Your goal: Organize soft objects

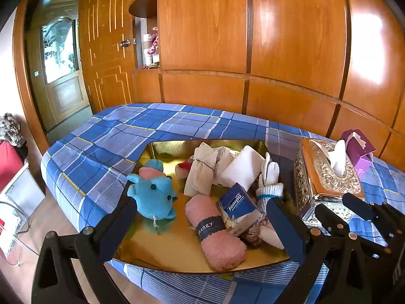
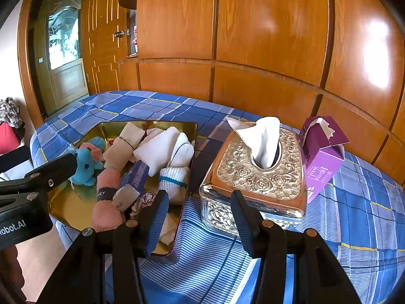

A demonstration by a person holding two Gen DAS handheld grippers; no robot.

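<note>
A gold tray (image 1: 162, 248) on the blue plaid bed holds a blue plush toy (image 1: 152, 197), a rolled pink towel (image 1: 217, 238), a Tempo tissue pack (image 1: 238, 209), white socks (image 1: 269, 179), a white pad (image 1: 244, 167) and beige cloth bundles (image 1: 200, 174). My left gripper (image 1: 200, 217) is open and empty, its fingers spread over the tray's near part. My right gripper (image 2: 200, 212) is open and empty, between the tray (image 2: 184, 230) and an ornate tissue box (image 2: 255, 177). The plush (image 2: 84, 167) and towel (image 2: 107, 202) also show in the right wrist view.
A purple torn-open carton (image 2: 321, 152) stands right of the tissue box. Wooden wardrobe panels (image 1: 253, 50) back the bed. A door (image 1: 60, 63) is at far left. Clutter and a red item (image 1: 10, 162) sit on the floor side at left.
</note>
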